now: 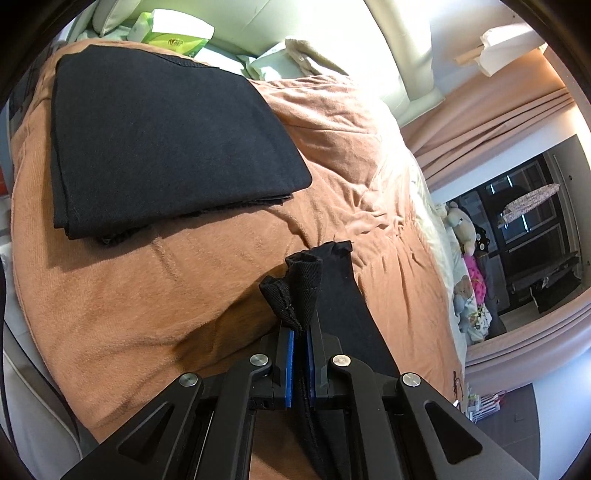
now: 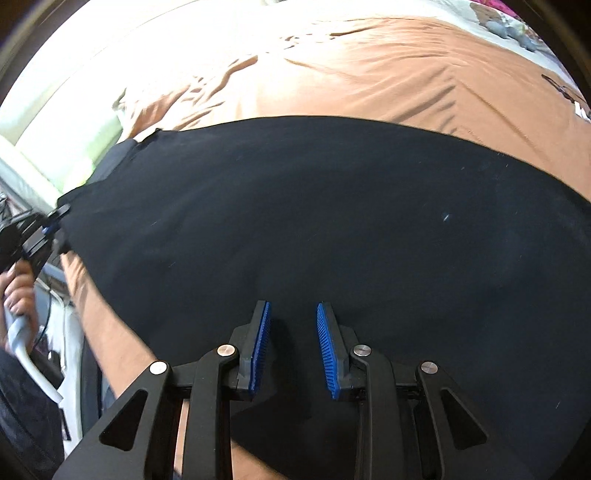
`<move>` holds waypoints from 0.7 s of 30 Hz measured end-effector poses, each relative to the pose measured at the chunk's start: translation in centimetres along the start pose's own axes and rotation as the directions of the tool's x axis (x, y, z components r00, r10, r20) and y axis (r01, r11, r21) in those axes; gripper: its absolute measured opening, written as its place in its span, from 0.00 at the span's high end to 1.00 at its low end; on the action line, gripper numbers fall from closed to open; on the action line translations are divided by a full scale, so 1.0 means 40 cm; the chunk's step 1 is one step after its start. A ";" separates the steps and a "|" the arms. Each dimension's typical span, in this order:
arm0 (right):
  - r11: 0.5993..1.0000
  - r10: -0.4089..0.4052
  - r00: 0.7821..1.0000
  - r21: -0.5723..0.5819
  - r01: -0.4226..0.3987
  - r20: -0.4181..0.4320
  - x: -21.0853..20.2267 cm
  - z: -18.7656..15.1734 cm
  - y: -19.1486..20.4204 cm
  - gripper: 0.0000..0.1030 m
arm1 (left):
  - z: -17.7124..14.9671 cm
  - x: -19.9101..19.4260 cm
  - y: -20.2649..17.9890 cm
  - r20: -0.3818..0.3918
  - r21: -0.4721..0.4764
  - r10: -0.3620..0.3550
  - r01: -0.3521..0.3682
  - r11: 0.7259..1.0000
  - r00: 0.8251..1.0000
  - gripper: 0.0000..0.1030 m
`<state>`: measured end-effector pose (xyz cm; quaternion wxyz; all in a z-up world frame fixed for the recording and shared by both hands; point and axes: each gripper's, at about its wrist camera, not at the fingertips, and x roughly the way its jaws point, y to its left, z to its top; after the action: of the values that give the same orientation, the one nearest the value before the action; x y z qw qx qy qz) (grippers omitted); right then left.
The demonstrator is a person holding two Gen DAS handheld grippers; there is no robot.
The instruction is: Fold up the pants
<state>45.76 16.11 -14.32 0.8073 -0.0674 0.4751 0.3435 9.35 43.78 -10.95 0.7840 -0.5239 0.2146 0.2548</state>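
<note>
Left tool (image 1: 300, 332) clamped black pants (image 2: 295, 221) corner; right tool (image 2: 293, 343) narrowly parted above pants, gripping nothing, on orange blanket (image 1: 129, 295).

Green and white packet (image 1: 173, 35): bears a small round emblem and some print, too small to read.
Orange blanket (image 2: 369, 66): dark and white marks at its right edge, cut off and unreadable.
</note>
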 end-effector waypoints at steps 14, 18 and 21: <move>0.970 -0.200 0.980 0.136 0.199 -0.011 0.062 0.184 -0.146 0.77 | 0.004 0.027 0.042 -0.021 -0.032 0.006 -0.007 0.999 1.000 0.95; 0.960 -0.213 0.977 0.180 0.212 -0.013 0.066 0.219 -0.208 0.77 | 0.010 0.022 0.029 -0.021 -0.020 -0.012 0.012 1.000 1.000 0.95; 0.956 -0.226 0.974 0.189 0.223 -0.005 0.071 0.233 -0.222 0.77 | 0.015 0.015 0.014 -0.019 -0.011 -0.034 0.034 0.999 0.999 0.95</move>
<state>58.86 14.85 -13.55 0.8478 -0.0412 0.4878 0.2038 9.51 44.61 -11.50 0.7834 -0.5340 0.2118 0.2373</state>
